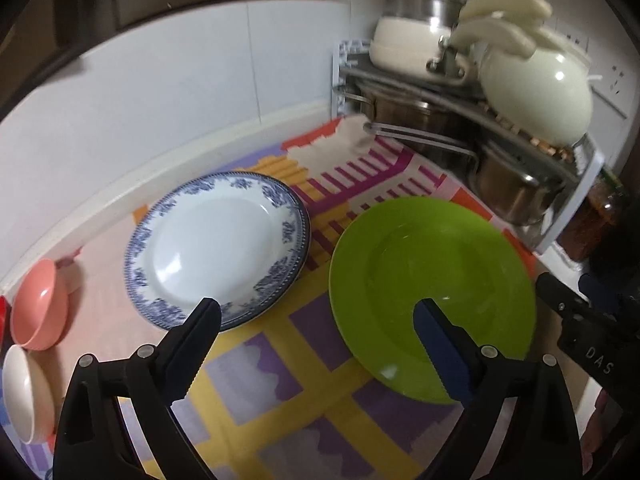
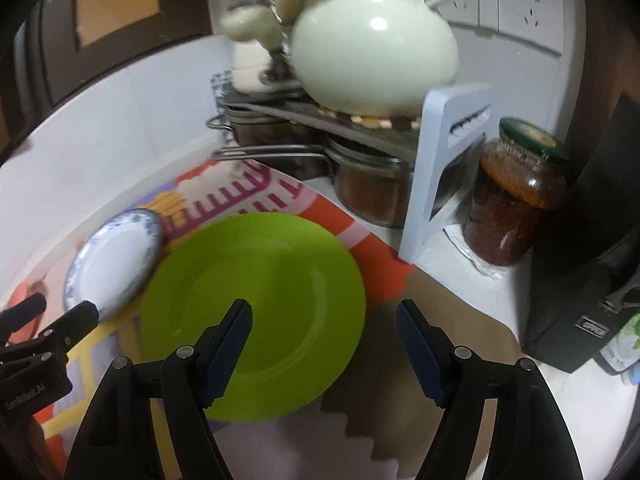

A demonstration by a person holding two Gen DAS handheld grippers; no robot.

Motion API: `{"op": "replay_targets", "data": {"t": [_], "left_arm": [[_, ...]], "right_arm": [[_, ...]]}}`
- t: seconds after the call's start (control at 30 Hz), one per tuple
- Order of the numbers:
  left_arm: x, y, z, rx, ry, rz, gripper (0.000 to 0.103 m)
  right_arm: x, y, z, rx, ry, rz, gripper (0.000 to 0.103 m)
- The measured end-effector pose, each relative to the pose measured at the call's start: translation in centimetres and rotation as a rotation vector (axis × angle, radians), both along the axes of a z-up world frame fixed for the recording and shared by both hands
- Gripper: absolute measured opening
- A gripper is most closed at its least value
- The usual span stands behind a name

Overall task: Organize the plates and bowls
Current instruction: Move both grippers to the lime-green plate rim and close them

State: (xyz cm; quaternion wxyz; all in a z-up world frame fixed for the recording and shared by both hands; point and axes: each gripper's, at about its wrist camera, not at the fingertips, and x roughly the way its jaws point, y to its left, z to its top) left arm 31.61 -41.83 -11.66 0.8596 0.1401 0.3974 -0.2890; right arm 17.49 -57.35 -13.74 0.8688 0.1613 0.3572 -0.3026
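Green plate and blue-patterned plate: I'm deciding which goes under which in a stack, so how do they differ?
The green plate is one plain colour; the blue-patterned plate is white with a blue floral rim. The green plate looks matte, like plastic; the patterned one is glossy, like ceramic. The green plate looks somewhat wider, though it lies nearer the camera. Both are round, empty and lie flat, face up, side by side on the colourful mat.
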Motion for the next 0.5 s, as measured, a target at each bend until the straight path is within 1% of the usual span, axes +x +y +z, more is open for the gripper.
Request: {"op": "replay_targets", "data": {"t": [0.13,0.27,0.37,0.47,0.5], "left_arm": [[1.2,-1.1,-2.3,0.020,0.042,0.003,0.093],[2.1,-2.0,-4.1,0.036,0.083,-0.003,0.087],[2.8,-2.6,-5.0,0.026,0.128,-0.009,0.083],[3.4,-3.3,-5.7,0.030,0.149,-0.009,0.078],[3.6,-3.5,-5.9,0.027,0.159,-0.010,0.077]], "right_arm": [[0.8,-1.9,-2.0,0.029,0.015,-0.031,0.075],[1.6,-3.1,-3.7,0.049,0.026,-0.034,0.075],[2.3,-3.7,-4.6,0.075,0.027,-0.022,0.075],[2.9,-4.1,-5.3,0.085,0.031,-0.020,0.075],[3.1,-4.3,-5.5,0.093,0.038,-0.021,0.075]]}}
